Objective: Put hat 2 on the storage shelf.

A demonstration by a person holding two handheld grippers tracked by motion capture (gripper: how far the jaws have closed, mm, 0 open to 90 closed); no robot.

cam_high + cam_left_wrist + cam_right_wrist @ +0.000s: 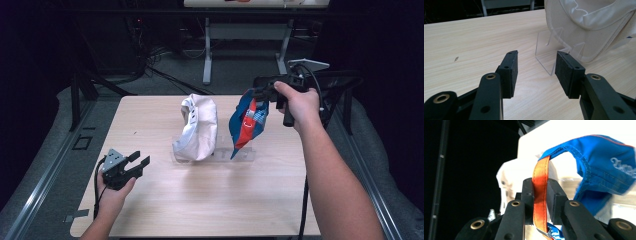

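A blue and red cap [247, 122] hangs above the table's right half, its lower tip close to a clear plastic stand [239, 154]. My right gripper [255, 93] is shut on the cap's orange strap [540, 192], which runs up between the two pads; the blue cap body [604, 167] hangs to the right. A white cap [197, 127] rests on the left part of the clear stand [549, 53]. My left gripper [139, 162] sits low near the table's front left, open with nothing between its pads [567, 72], pointing toward the white cap [586, 27].
The wooden table [165, 210] has bare room at front and left. A small dark speck [456, 59] lies on the wood. Behind the table stand the legs of another desk [207, 50] and floor cables [165, 75]. A cable [303, 210] trails down beside the right forearm.
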